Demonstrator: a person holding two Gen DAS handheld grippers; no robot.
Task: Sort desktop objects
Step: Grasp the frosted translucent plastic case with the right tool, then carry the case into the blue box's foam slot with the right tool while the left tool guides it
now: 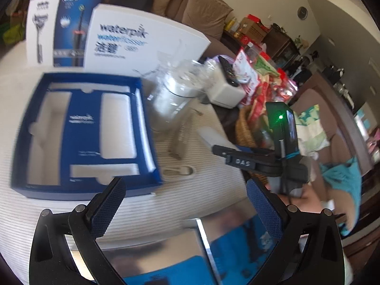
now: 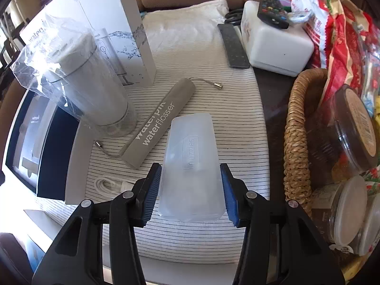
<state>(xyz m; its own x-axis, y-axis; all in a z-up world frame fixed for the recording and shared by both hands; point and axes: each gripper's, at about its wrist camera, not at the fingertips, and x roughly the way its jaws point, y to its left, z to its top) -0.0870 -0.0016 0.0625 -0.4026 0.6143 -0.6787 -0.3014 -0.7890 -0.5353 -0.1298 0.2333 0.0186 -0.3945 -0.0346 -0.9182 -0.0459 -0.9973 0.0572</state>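
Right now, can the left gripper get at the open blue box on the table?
Probably yes. The left gripper is open and empty, and the open blue box lies just ahead of it on the striped cloth, with nothing between them.

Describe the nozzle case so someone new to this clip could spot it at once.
On the striped cloth, left of the wicker basket, lies a grey waterpik pouch. Right beside it is the nozzle case, between the right gripper pads. Unlike the pouch, it is frosted clear plastic, embossed "nozzles".

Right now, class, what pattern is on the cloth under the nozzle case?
White cloth with thin dark stripes; right wrist view.
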